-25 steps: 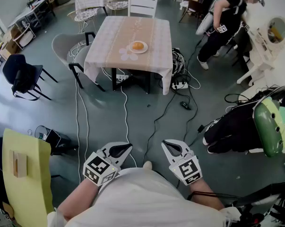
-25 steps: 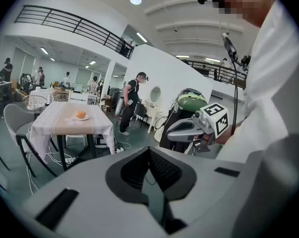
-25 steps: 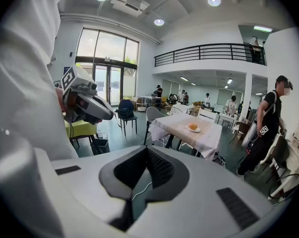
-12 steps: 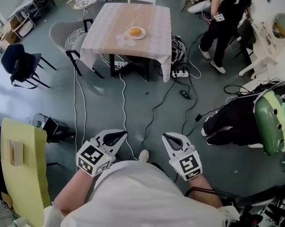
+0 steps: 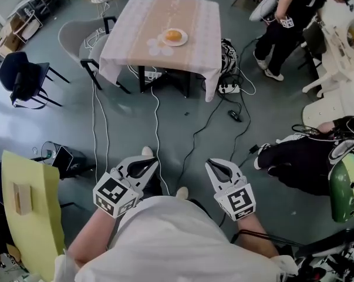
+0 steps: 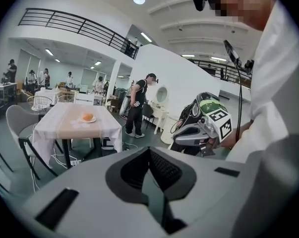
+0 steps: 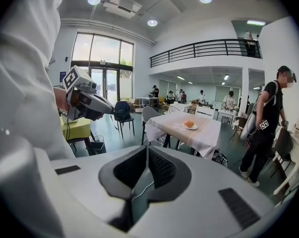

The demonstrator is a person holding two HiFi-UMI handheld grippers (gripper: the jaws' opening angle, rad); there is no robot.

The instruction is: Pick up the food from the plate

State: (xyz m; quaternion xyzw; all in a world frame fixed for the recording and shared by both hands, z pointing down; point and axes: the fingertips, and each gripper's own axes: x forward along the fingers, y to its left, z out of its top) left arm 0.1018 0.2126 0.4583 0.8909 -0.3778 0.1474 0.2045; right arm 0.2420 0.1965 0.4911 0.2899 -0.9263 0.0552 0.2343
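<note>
Orange-ish food [image 5: 173, 35] is sitting on a white plate [image 5: 183, 41] on the table [image 5: 194, 54] with the pale cloth. In the head view that's way across the room, well apart from both tools. Meanwhile the left gripper [image 5: 142, 167] and right gripper [image 5: 220, 170] are hanging low by the person's waist, pointing forward. I'm guessing that's just a carry position, since nothing's in reach yet. Some cables [image 5: 155, 122] are running over the grey floor between the person and the table, so that's something to be stepping around.

Left gripper view: the jaws are pressing together with nothing between them. The plate is showing small, off to the left on the table. The other gripper's marker cube [image 6: 219, 124] is poking in on the right.

Right gripper view: same deal, jaws closed up on nothing. The food is sitting out in the middle distance, and someone in black [image 7: 268, 128] is standing to the right of the table.

Writing-wise, I'm not seeing any brand or readable text, only black-and-white square markers on the cubes.
</note>
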